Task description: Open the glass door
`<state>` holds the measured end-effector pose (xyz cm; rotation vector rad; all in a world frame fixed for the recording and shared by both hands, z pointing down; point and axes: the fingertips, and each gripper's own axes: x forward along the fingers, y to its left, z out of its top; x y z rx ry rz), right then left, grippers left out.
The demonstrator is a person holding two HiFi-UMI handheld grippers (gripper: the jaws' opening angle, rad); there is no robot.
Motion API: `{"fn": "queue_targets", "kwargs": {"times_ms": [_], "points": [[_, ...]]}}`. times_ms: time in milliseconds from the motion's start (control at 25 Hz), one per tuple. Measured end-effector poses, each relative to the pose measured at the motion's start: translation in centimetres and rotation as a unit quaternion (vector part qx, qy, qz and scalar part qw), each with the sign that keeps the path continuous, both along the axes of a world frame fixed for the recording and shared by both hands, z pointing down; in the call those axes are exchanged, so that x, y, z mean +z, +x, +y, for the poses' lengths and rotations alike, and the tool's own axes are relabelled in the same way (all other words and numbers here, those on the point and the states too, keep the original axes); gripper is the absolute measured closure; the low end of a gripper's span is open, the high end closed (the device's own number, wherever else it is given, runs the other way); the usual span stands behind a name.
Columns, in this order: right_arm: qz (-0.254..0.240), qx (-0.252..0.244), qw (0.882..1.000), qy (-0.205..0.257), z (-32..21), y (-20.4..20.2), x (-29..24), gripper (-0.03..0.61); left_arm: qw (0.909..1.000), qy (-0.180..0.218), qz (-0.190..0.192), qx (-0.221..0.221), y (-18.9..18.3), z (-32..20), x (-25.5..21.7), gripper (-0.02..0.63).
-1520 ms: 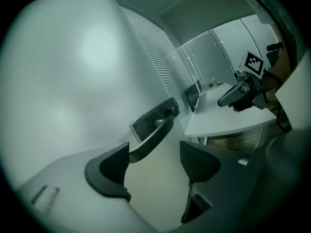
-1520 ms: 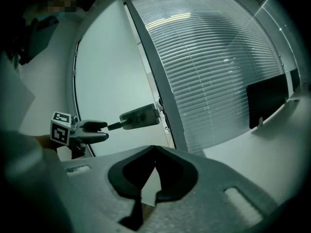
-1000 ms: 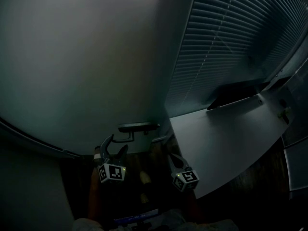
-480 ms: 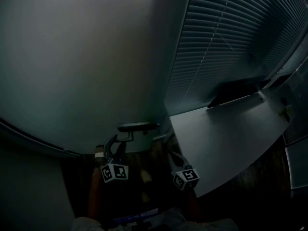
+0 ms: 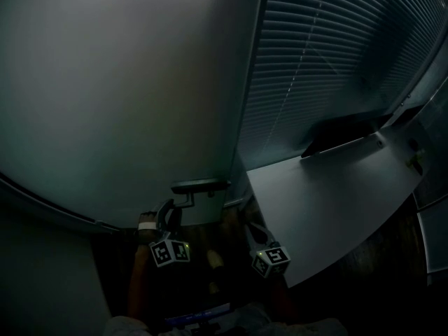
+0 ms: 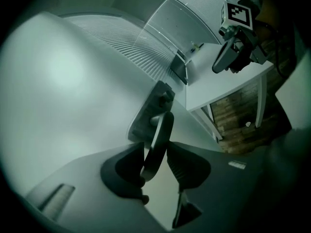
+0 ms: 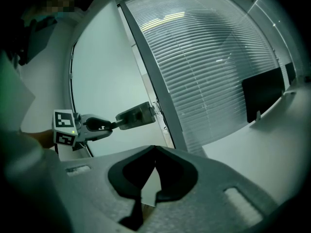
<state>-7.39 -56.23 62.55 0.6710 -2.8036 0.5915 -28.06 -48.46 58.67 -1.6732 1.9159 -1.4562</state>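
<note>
This looks like an office. Ahead and to the left of the right gripper (image 7: 154,153) stands a frosted glass door (image 7: 107,67) with a lever handle (image 5: 201,185). Straight ahead of the gripper, slatted blinds (image 7: 214,67) cover a glazed wall. To its right a white desk (image 7: 262,144) carries a dark monitor (image 7: 262,93). A wood-patterned floor (image 6: 238,123) shows beneath the desk.

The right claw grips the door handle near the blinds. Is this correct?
No: the left claw, whose jaws have just been closing, grips the door handle near the blinds; the left gripper view shows the handle between its jaws.
</note>
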Motion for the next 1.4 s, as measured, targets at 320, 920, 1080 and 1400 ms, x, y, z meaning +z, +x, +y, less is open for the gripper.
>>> {"fn": "queue_targets", "kwargs": {"times_ms": [320, 920, 1080, 1400], "points": [[-0.002, 0.001, 1.0, 0.0, 0.2, -0.2, -0.1, 0.577, 0.9999, -0.011, -0.007, 0.005, 0.0, 0.0, 0.4, 0.471], [-0.017, -0.003, 1.0, 0.016, 2.4, 1.2, -1.6, 0.577, 0.9999, -0.001, 0.009, 0.007, 1.7, 2.0, 0.7, 0.463], [-0.021, -0.005, 0.999, 0.023, 3.3, 1.7, -1.5, 0.577, 0.9999, 0.0, 0.01, 0.01, 2.3, 2.6, 1.7, 0.463], [-0.032, -0.012, 0.998, 0.046, 5.8, 2.8, -4.1, 0.577, 0.9997, 0.003, 0.013, 0.023, 3.3, 4.3, 1.0, 0.46]]}}
